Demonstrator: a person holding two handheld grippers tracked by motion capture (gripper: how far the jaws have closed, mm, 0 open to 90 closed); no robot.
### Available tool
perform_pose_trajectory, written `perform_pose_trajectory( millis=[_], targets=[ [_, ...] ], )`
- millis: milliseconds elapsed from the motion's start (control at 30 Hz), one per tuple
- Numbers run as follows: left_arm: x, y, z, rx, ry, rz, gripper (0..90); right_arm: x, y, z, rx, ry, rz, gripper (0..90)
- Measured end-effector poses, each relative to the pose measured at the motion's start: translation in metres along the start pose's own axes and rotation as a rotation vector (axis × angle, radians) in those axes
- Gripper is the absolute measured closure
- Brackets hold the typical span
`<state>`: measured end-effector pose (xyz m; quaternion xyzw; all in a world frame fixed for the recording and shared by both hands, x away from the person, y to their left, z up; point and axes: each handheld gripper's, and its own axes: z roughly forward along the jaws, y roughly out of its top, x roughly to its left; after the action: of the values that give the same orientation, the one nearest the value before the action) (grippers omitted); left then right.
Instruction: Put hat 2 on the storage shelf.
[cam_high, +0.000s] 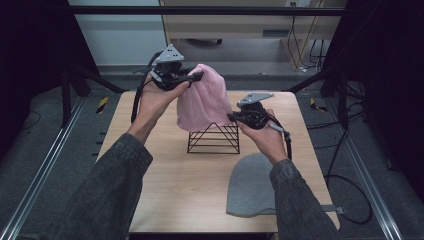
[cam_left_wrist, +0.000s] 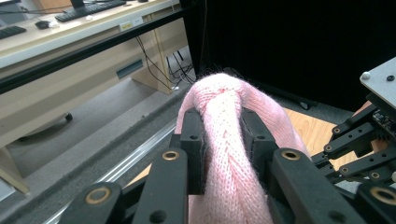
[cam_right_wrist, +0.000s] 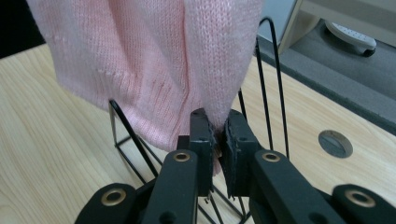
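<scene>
Pink knit hat (cam_high: 202, 100) hangs over the wooden table (cam_high: 165, 190), held above the black wire stand (cam_high: 214, 138), with a grey hat (cam_high: 250, 187) lying nearer the person. Left gripper (cam_high: 196, 76) pinches its bunched crown; right gripper (cam_high: 231, 117) clamps the ribbed hem (a thin bite). Lowered off-centre, the hem could snag a wire and tip the stand, or slip free.

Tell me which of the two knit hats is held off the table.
The pink hat, clamped by the left gripper and right gripper above the wire rack; the grey hat lies flat.
</scene>
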<state>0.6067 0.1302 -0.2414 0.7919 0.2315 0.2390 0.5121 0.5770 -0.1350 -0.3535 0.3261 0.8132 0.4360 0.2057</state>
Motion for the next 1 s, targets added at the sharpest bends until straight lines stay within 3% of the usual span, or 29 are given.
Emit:
perform_pose_trajectory(
  millis=[367, 1000],
  targets=[
    [-0.012, -0.006, 0.015, 0.018, -0.024, 0.012, 73.5, -0.006, -0.022, -0.001, 0.013, -0.011, 0.027, 83.7],
    [-0.015, -0.018, 0.02, 0.036, -0.046, 0.012, 72.4, -0.01, -0.034, -0.003, 0.031, -0.018, 0.039, 83.5]
  ],
)
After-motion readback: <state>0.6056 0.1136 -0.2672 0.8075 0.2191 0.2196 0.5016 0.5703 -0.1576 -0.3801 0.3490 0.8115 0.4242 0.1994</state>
